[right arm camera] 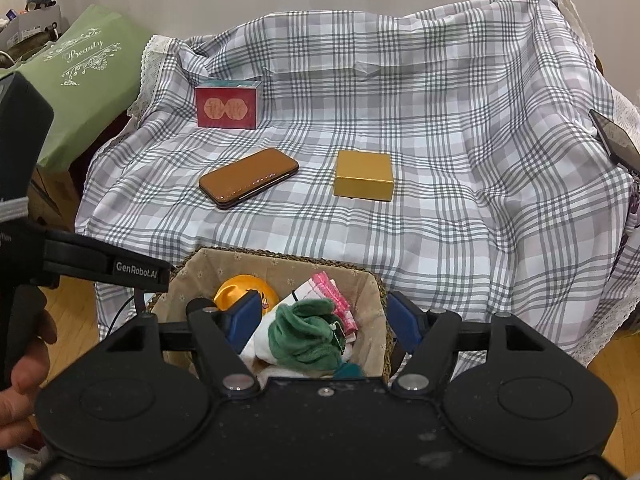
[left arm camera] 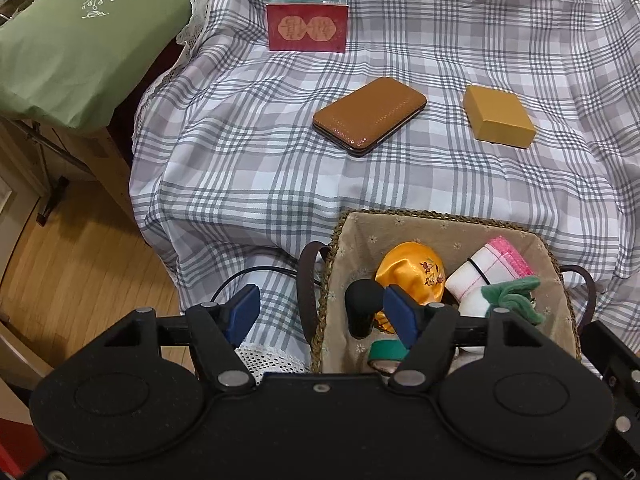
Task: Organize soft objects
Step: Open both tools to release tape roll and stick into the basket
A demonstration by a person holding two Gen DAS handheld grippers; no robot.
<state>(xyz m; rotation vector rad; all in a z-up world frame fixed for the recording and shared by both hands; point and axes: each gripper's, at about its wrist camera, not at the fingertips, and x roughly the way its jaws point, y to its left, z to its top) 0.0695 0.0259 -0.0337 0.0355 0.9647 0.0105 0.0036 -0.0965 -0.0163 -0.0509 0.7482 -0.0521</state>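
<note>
A woven basket [left arm camera: 440, 216] with a beige liner sits at the near edge of the plaid-covered table. In it lie an orange satin pouch [left arm camera: 412, 276], a rolled white towel with a pink edge [left arm camera: 492, 268], a green plush piece [left arm camera: 516, 296] and a black item [left arm camera: 362, 304]. My left gripper [left arm camera: 323, 314] is open, its jaws astride the basket's left rim and brown handle [left arm camera: 308, 292] without pressing. My right gripper [right arm camera: 323, 322] is open over the basket [right arm camera: 280, 258]. The green plush [right arm camera: 308, 336] and towel [right arm camera: 328, 292] lie loose between its pads, and its right pad [right arm camera: 404, 322] is outside the basket's right wall.
On the plaid cloth [left arm camera: 240, 160] farther back lie a brown hard case [left arm camera: 370, 116], a yellow box [left arm camera: 498, 116] and a red box [left arm camera: 307, 28]. A green bag [left arm camera: 80, 40] stands at the left. A person's hand [right arm camera: 24, 360] holds the left gripper's handle. Wooden floor lies below left.
</note>
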